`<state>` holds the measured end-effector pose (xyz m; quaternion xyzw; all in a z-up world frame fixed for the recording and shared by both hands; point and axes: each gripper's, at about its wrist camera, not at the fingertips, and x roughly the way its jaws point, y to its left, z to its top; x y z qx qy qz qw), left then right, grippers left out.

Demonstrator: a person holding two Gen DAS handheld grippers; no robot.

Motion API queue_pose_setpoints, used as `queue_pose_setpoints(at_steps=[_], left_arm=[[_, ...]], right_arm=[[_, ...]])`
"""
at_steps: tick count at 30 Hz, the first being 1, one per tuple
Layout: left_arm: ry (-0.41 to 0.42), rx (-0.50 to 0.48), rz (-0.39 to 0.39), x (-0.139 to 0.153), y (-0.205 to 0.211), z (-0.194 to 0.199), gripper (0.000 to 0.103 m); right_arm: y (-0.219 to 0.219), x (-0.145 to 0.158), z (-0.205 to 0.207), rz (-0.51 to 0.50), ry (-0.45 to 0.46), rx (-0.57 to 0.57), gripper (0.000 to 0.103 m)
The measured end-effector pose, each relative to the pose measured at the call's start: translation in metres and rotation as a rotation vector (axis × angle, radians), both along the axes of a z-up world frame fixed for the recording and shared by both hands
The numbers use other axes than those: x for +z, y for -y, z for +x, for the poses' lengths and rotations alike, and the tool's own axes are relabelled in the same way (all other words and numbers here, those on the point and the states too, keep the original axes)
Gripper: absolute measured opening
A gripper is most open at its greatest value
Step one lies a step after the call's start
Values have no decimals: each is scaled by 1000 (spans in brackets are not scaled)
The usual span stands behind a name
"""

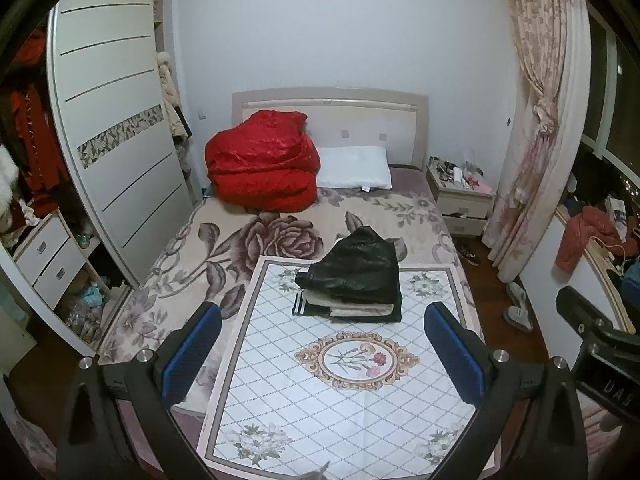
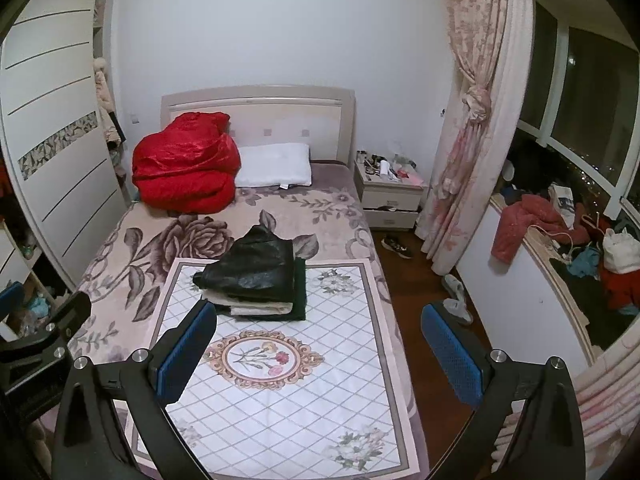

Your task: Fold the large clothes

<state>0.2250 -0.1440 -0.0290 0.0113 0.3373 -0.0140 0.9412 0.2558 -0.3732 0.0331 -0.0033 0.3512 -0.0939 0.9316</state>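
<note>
A stack of folded clothes (image 1: 352, 284) (image 2: 256, 280) lies on a white diamond-patterned mat (image 1: 344, 392) (image 2: 280, 392) on the bed, with a shiny black jacket (image 1: 360, 264) (image 2: 252, 264) on top. My left gripper (image 1: 322, 320) hovers open above the mat, nearer than the stack, blue pads wide apart and empty. My right gripper (image 2: 320, 320) is open too, held above the mat's right side and the bed edge, with nothing in it. Each gripper's body shows at the edge of the other's view.
A red quilt (image 1: 260, 168) (image 2: 184, 168) and a white pillow (image 1: 354, 168) (image 2: 276, 166) sit by the headboard. A wardrobe (image 1: 116, 152) stands left; a cluttered nightstand (image 2: 390, 190), curtain (image 2: 472, 120), shoes (image 2: 396, 246) and a window ledge with clothes (image 2: 528, 228) are right.
</note>
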Motion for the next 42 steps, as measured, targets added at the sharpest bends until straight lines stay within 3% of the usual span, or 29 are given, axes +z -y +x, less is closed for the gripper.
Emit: queue_pose_setpoints(at_steps=[33,42], left_arm=[[14,21,5,3,-2,-18,103],[13,21,3,2,-2,-19,103]], right_arm=[[-16,0,-18,10,5,24,103],[-16,0,-6,14,-6,45,103]])
